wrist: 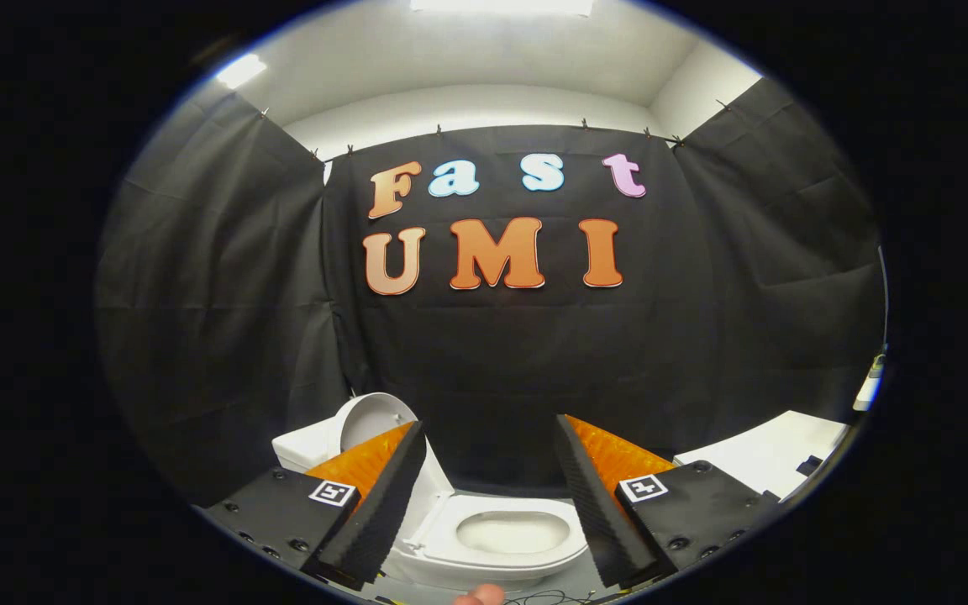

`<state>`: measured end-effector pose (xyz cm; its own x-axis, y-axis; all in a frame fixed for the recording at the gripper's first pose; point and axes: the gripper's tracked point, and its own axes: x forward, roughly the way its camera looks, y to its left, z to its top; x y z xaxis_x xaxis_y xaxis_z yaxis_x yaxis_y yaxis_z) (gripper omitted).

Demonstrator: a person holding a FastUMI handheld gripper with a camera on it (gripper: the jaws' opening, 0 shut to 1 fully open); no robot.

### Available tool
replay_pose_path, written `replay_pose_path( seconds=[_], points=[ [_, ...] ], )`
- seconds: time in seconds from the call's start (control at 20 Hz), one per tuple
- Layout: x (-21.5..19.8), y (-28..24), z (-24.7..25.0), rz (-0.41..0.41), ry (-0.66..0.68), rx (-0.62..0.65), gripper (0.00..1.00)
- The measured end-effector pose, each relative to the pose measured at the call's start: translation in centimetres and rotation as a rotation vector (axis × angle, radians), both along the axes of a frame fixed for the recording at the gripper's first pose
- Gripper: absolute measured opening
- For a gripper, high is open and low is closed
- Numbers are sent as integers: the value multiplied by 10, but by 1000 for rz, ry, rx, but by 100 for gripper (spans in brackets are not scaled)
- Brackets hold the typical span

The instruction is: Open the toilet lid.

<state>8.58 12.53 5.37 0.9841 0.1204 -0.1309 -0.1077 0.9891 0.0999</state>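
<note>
A white toilet (509,538) stands on the floor below and ahead of my fingers. Its lid (366,420) is raised upright against the tank (303,449), partly hidden behind the left finger. The seat (450,525) lies down around the bowl, whose inside shows between the fingers. My gripper (491,437) is open, the two fingers spread wide with nothing between them. It hangs above and in front of the toilet, touching no part of it.
Black cloth walls close the booth behind and on both sides of the toilet. A white surface (774,454) lies beyond the right finger. A fingertip of a person (480,595) and thin cables (547,598) show on the floor by the toilet's front.
</note>
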Motion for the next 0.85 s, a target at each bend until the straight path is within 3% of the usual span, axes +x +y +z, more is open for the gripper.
replay_pose_path(
  seconds=[0.85],
  points=[
    [-3, 7, -5, 6, 12, -7, 98]
  ],
)
